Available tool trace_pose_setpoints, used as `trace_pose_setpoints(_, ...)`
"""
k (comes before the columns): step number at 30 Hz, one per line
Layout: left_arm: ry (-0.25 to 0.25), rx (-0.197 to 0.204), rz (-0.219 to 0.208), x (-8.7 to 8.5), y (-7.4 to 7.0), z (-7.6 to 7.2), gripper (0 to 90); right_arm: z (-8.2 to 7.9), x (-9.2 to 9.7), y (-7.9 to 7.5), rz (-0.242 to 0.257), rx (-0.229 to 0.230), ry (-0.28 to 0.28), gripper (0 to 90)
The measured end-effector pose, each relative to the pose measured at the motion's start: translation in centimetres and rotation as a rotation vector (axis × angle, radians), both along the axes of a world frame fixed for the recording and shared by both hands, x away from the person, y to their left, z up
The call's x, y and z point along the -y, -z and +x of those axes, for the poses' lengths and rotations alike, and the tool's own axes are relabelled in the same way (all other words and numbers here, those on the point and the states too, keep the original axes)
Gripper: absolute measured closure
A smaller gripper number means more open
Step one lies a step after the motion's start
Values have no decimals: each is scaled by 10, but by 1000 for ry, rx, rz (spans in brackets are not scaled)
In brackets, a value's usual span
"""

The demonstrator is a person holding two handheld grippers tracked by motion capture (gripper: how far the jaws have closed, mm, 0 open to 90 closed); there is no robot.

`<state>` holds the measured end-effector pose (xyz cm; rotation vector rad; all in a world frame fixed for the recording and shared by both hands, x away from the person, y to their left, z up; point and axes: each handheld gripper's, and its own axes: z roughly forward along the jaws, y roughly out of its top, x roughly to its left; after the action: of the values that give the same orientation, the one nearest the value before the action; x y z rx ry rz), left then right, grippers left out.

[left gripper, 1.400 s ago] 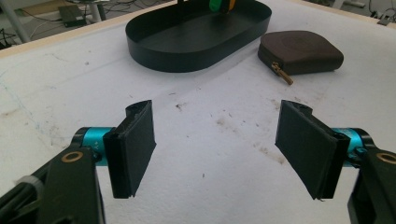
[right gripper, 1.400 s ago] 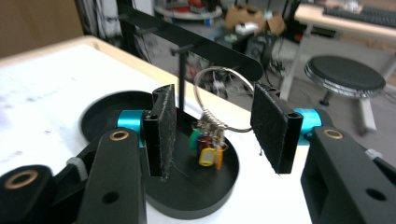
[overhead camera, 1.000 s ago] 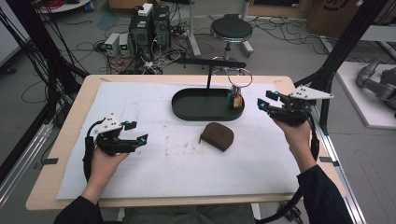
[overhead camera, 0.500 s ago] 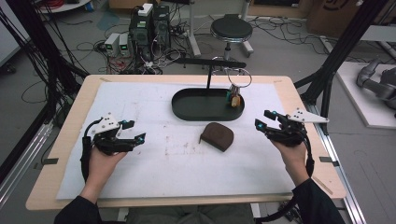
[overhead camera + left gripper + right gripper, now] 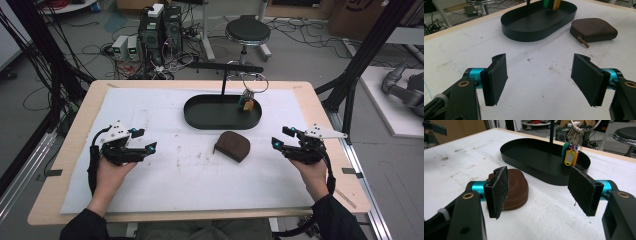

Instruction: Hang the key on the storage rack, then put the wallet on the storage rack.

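Holding my right gripper (image 5: 279,138) low over the white-covered tabletop (image 5: 165,190), I find its jaws spread wide with nothing between the pads; they have just been opening. It points toward the brown zip pouch (image 5: 232,145), which lies flat near the middle of the tabletop, apart from both grippers, just in front of the black oval tray (image 5: 200,119). In my judgement the wide stance is a preparation to straddle the pouch. My left gripper (image 5: 144,139) rests well to the other side, jaws equally wide and empty, aimed the same way, presumably standing by to steady or open it.

A post rises from the tray; a key ring (image 5: 571,151) with coloured tags hangs from its crossbar above the tray's far end.

Limitations: in the right gripper view my own left pad covers part of the pouch. The zip runs along its edge, and whether it is fully closed I cannot tell. The top of the post is cut off in both gripper views.
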<state>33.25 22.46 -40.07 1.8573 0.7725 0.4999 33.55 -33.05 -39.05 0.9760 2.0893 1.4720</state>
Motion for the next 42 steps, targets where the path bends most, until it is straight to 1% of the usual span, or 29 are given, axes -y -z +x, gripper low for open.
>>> trace_pose_setpoints(5,0,-3,-1,0,0,0,290,1,1,3,2,-8,4,332)
trace_pose_setpoints(9,3,0,2,1,0,-1,290,3,2,6,2,-25,11,330)
trace_pose_setpoints(13,4,-2,5,2,1,-2,290,8,-2,10,-14,-43,7,334)
trace_pose_setpoints(15,2,-2,2,3,1,-3,289,10,-5,12,-21,-50,-4,348)
trace_pose_setpoints(18,1,0,11,3,0,-6,290,14,-9,15,-39,-62,-26,382)
trace_pose_setpoints(19,-2,1,6,3,0,-6,290,15,-10,16,-40,-73,-32,394)
trace_pose_setpoints(20,0,1,11,2,0,-7,289,17,-12,17,-45,-75,-39,409)
trace_pose_setpoints(22,-3,1,4,2,0,-7,290,18,-15,19,-47,-92,-53,418)
trace_pose_setpoints(24,-6,-1,10,2,1,-8,290,21,-18,22,-56,-101,-66,445)
trace_pose_setpoints(28,-5,-2,11,2,1,-8,289,29,-26,29,-70,-153,-79,471)
trace_pose_setpoints(31,-1,-3,15,2,2,-8,290,35,-33,34,-66,-198,-79,477)
trace_pose_setpoints(33,-1,-2,12,3,2,-9,289,38,-38,36,-69,-215,-81,489)
trace_pose_setpoints(37,-3,-4,15,2,2,-9,289,44,-49,39,-85,-231,-73,495)
trace_pose_setpoints(39,-3,-5,15,2,2,-9,290,47,-54,40,-83,-247,-65,482)
trace_pose_setpoints(42,-6,-5,12,1,3,-10,289,51,-60,42,-100,-262,-36,473)
